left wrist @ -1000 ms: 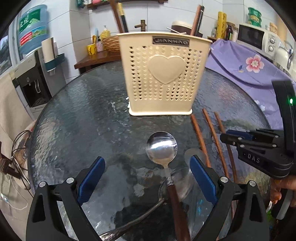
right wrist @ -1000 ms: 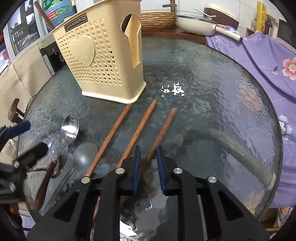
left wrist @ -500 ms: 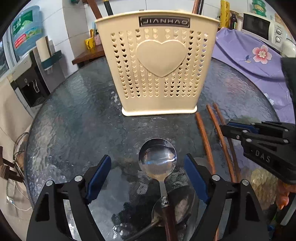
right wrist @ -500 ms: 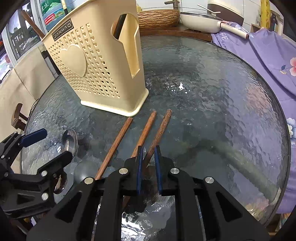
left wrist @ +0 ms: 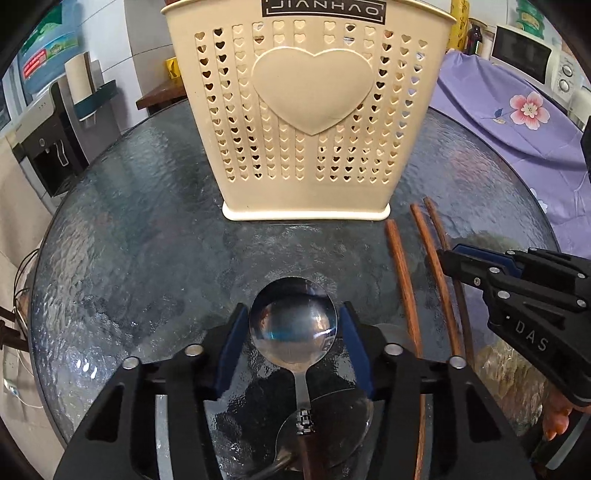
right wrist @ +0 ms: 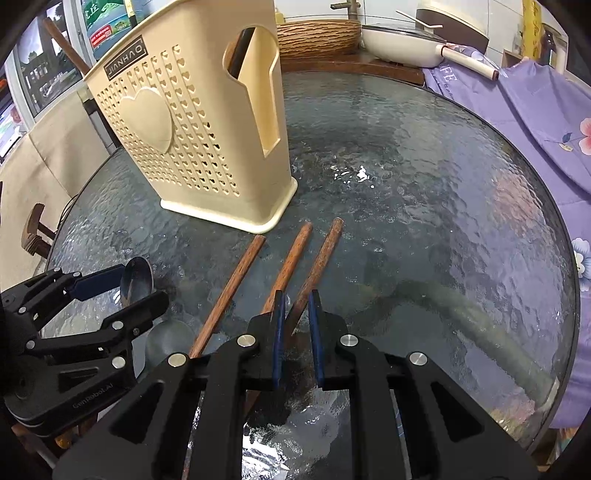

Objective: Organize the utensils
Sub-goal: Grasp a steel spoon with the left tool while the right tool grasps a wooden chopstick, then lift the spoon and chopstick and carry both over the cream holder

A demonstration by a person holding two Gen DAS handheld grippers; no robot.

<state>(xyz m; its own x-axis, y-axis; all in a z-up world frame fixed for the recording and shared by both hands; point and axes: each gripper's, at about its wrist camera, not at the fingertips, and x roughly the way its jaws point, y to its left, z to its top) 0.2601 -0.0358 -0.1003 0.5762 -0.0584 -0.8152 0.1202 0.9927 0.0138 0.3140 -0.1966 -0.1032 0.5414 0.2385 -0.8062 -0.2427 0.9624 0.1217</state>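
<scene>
A cream perforated utensil holder (left wrist: 306, 114) with a heart stands on the round glass table (left wrist: 147, 229); it also shows in the right wrist view (right wrist: 207, 144). My left gripper (left wrist: 293, 325) is shut on the bowl of a steel spoon (left wrist: 293, 326) with a wooden handle, just in front of the holder. My right gripper (right wrist: 295, 310) is shut on the rightmost wooden stick (right wrist: 317, 258). Two more wooden sticks (right wrist: 288, 266) lie beside it on the glass. A second spoon bowl (left wrist: 328, 432) lies under the held spoon's handle.
A purple flowered cloth (right wrist: 546, 110) covers something at the table's right. A wicker basket (right wrist: 317, 33) and a white pan (right wrist: 402, 44) sit on a wooden counter behind. A water dispenser (left wrist: 51, 147) stands at the far left.
My left gripper closed its wide-open fingers onto the spoon bowl and came closer to the holder. My right gripper stayed shut on the stick and moved slightly forward.
</scene>
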